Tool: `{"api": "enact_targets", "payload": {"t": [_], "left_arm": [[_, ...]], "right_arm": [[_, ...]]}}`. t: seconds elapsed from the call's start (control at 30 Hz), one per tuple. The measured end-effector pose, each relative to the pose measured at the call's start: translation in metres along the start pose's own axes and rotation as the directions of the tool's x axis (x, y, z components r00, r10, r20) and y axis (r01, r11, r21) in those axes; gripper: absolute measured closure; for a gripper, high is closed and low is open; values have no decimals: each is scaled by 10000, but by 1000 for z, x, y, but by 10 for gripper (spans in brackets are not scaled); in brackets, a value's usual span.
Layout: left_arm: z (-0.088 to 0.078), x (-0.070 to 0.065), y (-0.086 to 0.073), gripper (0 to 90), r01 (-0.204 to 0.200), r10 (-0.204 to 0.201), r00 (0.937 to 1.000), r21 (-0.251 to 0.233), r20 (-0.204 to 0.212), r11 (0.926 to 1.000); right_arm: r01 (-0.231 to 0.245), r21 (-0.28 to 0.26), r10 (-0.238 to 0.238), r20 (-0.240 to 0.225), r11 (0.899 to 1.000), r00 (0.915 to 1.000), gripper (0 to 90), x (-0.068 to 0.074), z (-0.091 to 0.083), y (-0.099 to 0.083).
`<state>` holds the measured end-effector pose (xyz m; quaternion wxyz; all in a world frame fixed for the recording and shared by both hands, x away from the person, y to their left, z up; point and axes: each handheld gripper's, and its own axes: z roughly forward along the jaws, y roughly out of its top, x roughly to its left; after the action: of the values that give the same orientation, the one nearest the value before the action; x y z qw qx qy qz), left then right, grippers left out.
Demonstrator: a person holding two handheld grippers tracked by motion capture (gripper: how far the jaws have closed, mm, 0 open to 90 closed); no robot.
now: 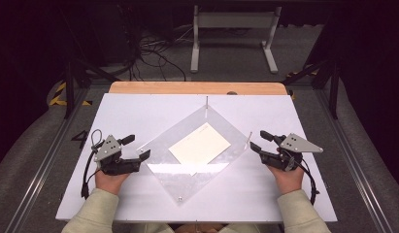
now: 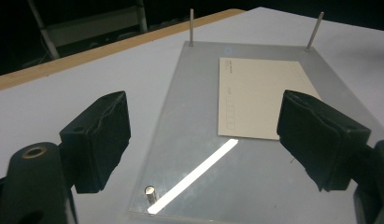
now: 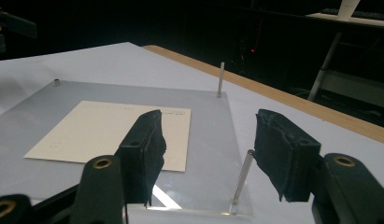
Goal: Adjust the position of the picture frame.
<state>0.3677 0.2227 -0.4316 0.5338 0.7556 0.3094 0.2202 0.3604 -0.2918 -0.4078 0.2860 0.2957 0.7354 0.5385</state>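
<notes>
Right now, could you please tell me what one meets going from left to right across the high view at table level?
Left gripper → cream card on the clear plate → right gripper.

Table (image 1: pixel 139 111) fills centre of high view. Clear plate (image 1: pixel 160 145) lies mid-table, turned corner-on like a diamond. Card (image 1: pixel 199 143) lies on the plate, centre. Thin pins stand at plate corners: one at top corner (image 1: pixel 207 101), one at right corner (image 1: pixel 249 137). Left gripper (image 1: pixel 137 146) at plate's left corner, lower left of frame; right gripper (image 1: pixel 257 141) at plate's right corner. Stand (image 1: pixel 233 36) on floor behind table, top centre.
</notes>
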Motion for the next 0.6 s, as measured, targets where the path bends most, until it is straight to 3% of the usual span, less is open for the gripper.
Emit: {"api": "enact_targets", "payload": {"t": [0.33,0.6], "left_arm": [[-1,-1,1,154,-19,27,9998,-413,201,9991],[-2,-1,1,155,-36,38,10000,-436,44,9990]], "right_arm": [[99,-175,-100,-60,9998,9999,397,1,-1,0],[96,-149,-97,-102,9998,9999,393,2,-1,1]]}}
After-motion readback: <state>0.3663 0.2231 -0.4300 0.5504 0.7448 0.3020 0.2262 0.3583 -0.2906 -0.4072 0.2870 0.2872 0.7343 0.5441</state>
